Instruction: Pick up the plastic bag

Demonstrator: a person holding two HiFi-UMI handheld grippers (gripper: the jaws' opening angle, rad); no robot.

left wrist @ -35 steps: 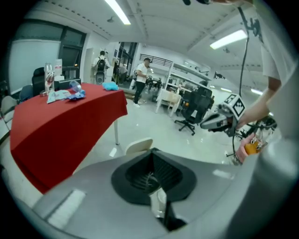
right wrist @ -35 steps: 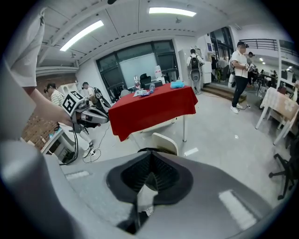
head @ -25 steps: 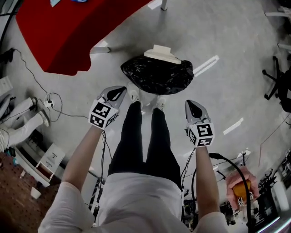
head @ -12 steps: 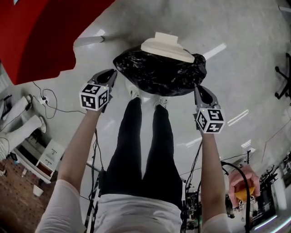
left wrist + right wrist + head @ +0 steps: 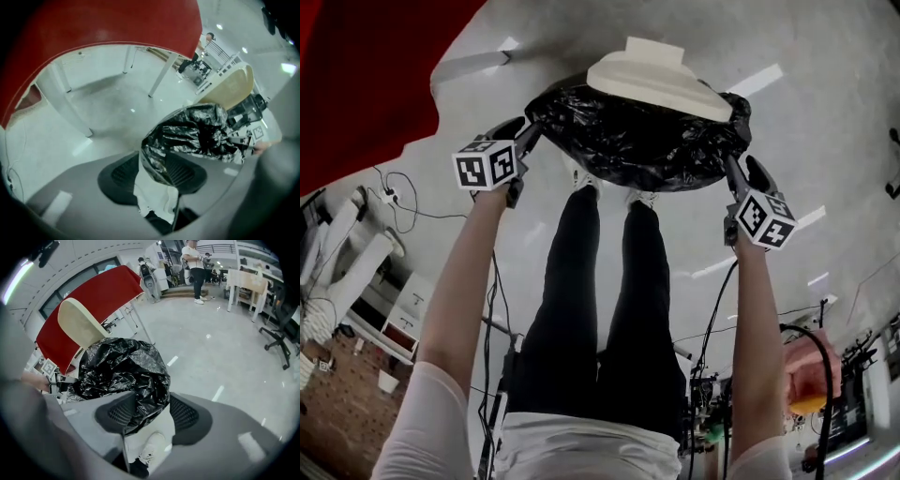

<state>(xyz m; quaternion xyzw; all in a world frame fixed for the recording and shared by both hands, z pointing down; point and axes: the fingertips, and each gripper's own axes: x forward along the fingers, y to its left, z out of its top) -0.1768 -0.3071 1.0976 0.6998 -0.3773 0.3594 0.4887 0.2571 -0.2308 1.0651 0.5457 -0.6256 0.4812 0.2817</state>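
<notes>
Bag [image 5: 642, 141], black crinkled plastic, sits just ahead of the person's shoes [image 5: 581, 178], with a beige lid [image 5: 652, 80] at its far side. Left gripper [image 5: 528, 131] is at its left edge and right gripper [image 5: 731, 169] at its right. Both sets of jaws are opening wide, with bag film between the pads.

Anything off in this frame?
Nothing spilled or torn. The black bag is bunched loosely over the white bin, with the cream lid standing up behind it. Its rim sits between the opening fingers of the left gripper and right gripper, not clamped.
</notes>
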